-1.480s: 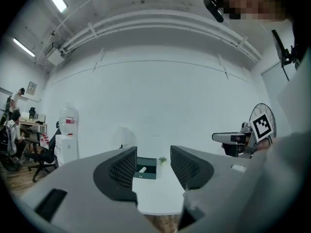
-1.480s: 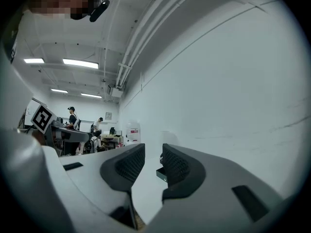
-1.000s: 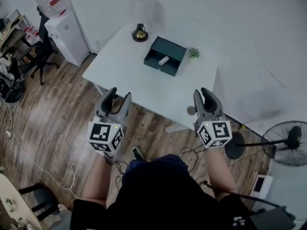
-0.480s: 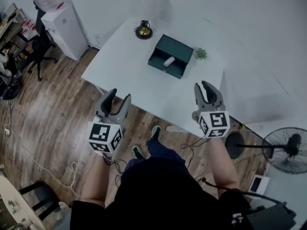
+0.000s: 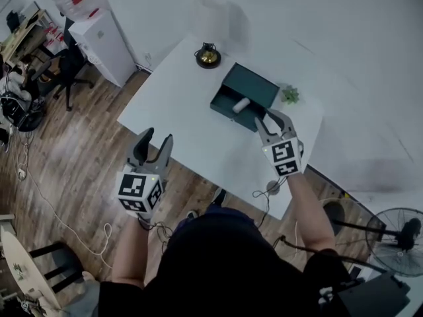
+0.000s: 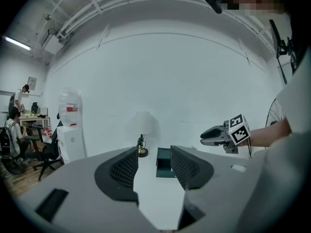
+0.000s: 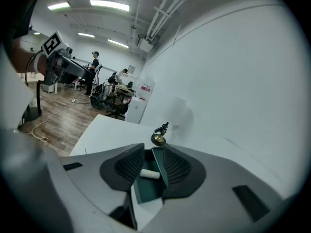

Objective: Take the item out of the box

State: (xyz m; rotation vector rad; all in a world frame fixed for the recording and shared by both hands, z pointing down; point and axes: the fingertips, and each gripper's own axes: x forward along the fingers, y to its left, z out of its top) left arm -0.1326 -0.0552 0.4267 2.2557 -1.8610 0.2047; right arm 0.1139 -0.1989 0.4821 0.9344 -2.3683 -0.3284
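Fingers of right gripper [image 5: 267,117], empty and opening wider, are nearing the box [image 5: 256,84] with its roll [image 5: 241,104]; left gripper [image 5: 157,139] fingers are staying spread.

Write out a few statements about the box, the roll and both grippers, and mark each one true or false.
1. The white roll lies inside the green box. True.
2. The right gripper grips the roll. False: its jaws have just been opening and stand apart, short of the roll, with nothing between them.
3. The left gripper is open and empty. True.
4. The small plant stands in the box. False: it stands on the table beside the box.
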